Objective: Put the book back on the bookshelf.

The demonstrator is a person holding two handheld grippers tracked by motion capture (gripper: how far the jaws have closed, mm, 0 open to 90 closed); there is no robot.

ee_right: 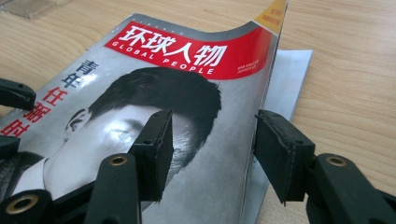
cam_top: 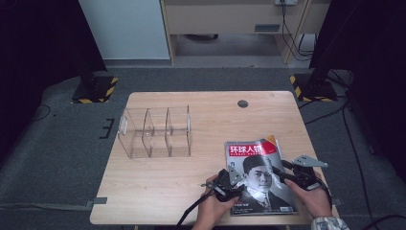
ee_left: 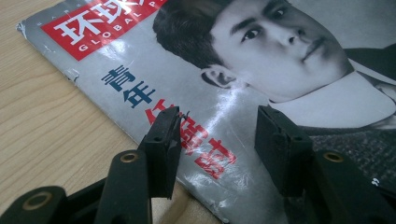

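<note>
A: Nearest the lens, left gripper (ee_left: 212, 144): jaws part-spread over the magazine (ee_left: 224, 93), near its spine edge. Nothing clamped between them; the pads look just off the glossy cover, though I cannot tell if the tips touch it.

B: Right gripper (ee_right: 212, 149)?

A: Also part-spread. One jaw sits over the cover, the other past its right edge, so that edge lies in the gap. No pinch seen.

B: Magazine position?

A: Flat on the wooden table (cam_top: 158, 177), near the front right corner, red title band away from the person. Far right corner of the cover curls up, with an inner page showing under it.

B: Anything else on the table?

A: Clear plastic organiser (cam_top: 155, 132) with compartments, well apart, toward the back left.
</note>
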